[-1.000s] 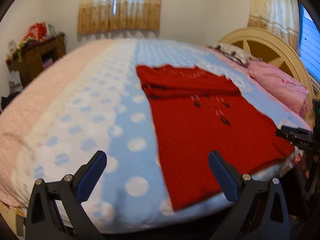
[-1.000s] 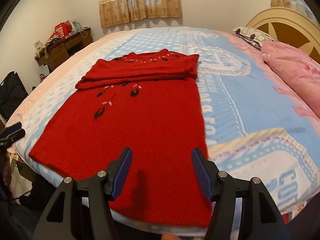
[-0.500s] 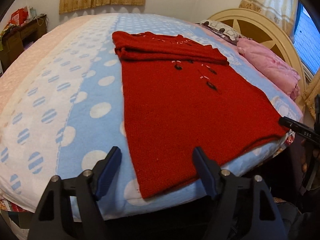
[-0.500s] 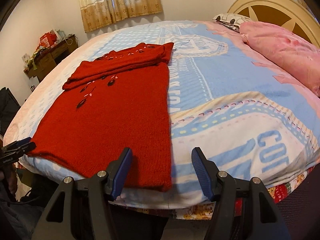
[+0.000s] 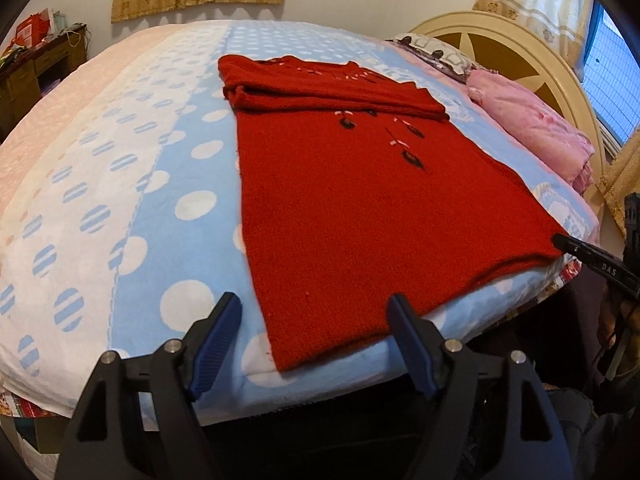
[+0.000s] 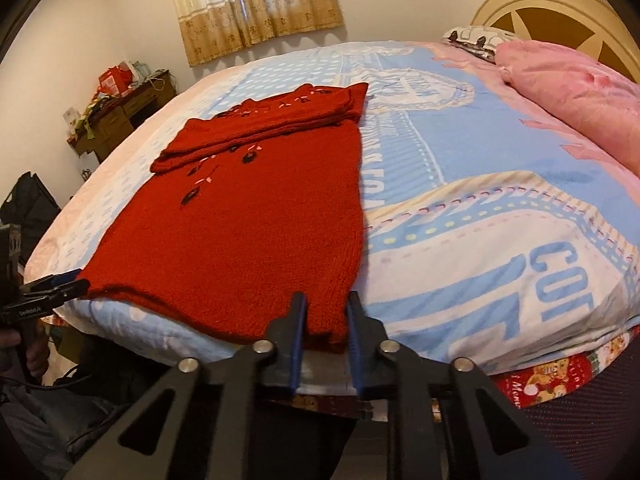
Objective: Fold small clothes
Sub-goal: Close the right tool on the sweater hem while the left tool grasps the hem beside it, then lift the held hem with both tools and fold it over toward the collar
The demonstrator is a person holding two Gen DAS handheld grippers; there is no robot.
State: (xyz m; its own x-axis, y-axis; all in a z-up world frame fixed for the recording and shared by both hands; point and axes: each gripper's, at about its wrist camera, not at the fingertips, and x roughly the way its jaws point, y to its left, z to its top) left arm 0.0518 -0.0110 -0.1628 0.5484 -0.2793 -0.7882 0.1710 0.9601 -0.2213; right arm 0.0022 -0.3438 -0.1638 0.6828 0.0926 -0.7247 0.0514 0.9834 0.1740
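The right hand-held gripper (image 6: 325, 322) has just been closing its jaws, and now they stand narrow around the near right corner of the red sweater (image 6: 248, 220), at the hem; whether the pads already press the knit I cannot tell for sure, a small gap shows. The left hand-held gripper (image 5: 316, 330) is spread, its jaws astride the near left corner of the hem and not yet touching it. The sweater lies flat on the bed (image 5: 120, 200), its bottom at the bed's near edge, and its upper part with the sleeves is already folded into a band at the far end. The step in hand, I judge, is taking both hem corners to fold the bottom up toward that band. The next move calls for the left jaws to close on their corner, then both lift together. Compared with half a second ago, only the right jaws are much narrower; the sweater lies the same.
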